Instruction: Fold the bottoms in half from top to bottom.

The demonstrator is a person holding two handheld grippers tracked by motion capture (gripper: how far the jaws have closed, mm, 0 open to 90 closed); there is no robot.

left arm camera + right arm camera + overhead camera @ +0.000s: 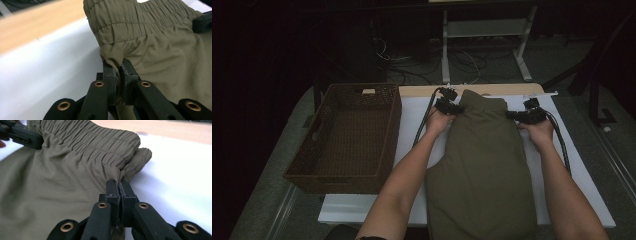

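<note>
Garment: olive trousers (482, 170) lie lengthwise along the surface (362, 210), waistband toward far edge.
Left claw (119, 68): pinched tight on waistband's left corner.
Right claw (120, 185): clamped on right corner.
Nearby: wicker basket (347, 140) beside left edge, nothing obstructing.

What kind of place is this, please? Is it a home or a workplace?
Probably a lab or recording workspace, not a home: a white work table with a wicker basket and olive trousers, loose cables on the floor, and a metal stand behind.
</note>
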